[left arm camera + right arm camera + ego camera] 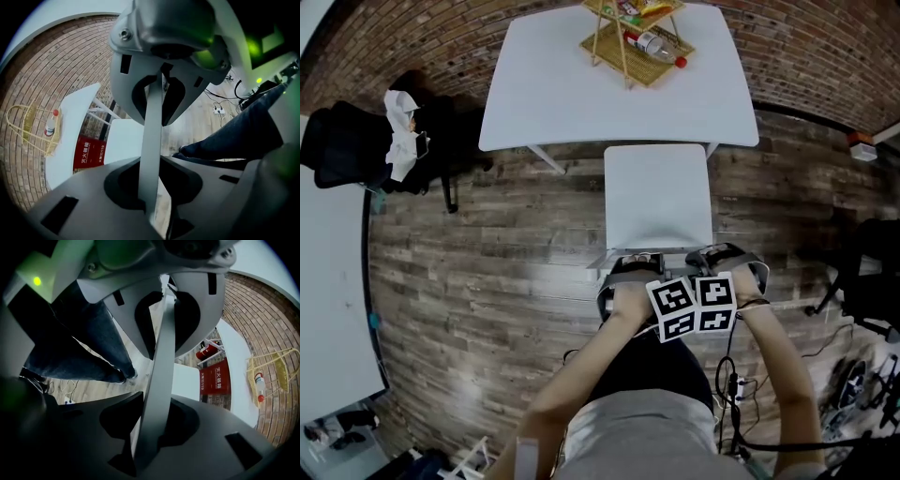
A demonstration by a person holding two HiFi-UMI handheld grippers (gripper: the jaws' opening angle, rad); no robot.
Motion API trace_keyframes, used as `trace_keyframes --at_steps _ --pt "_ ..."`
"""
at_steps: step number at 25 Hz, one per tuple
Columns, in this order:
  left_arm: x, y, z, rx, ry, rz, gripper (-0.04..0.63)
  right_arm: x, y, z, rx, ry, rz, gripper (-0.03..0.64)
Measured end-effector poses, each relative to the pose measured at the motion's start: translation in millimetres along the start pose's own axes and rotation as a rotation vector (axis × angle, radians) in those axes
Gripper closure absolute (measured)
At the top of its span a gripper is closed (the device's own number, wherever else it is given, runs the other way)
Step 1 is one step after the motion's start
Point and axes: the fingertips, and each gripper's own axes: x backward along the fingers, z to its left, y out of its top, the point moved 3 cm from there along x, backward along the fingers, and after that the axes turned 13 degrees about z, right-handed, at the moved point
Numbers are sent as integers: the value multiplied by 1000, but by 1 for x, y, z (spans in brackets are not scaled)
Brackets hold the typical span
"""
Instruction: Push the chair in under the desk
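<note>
A white chair stands on the wood floor with the front of its seat just under the near edge of the white desk. Both grippers sit side by side on the top edge of its backrest. My left gripper is shut on the thin white backrest panel, which runs straight between its jaws. My right gripper clamps the same panel a little further right. The chair's seat and the desk show beyond the jaws.
A bamboo rack with a bottle stands on the desk. A black chair with a white cloth is at the left, beside another white table. A power strip and cables lie near the person's feet. A red fire-extinguisher box stands by the wall.
</note>
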Motion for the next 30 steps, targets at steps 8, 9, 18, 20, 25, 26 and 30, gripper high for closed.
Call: trace_keyframes --at_steps 8,9,18,20,25,26,30 --pt "-9 -1 39 16 0 7 500 -8 -3 -40 5 -2 -8 512" --pt "-10 0 44 15 -5 8 500 -9 -5 -45 5 1 -8 512" --pt "-22 -2 97 -18 -53 16 495 -18 -7 -100 -3 28 -15 517" --pt "-25 -5 113 -16 -52 15 495 -21 -4 -116 -8 28 -17 517" --pt "-35 -18 159 -30 -40 15 497 -27 5 -163 -25 18 -16 517" --pt "-37 -21 169 -31 -37 14 497 -28 6 -173 -26 16 -14 517" --pt "-43 -31 208 -41 -20 10 495 -33 13 -211 -27 8 -6 515"
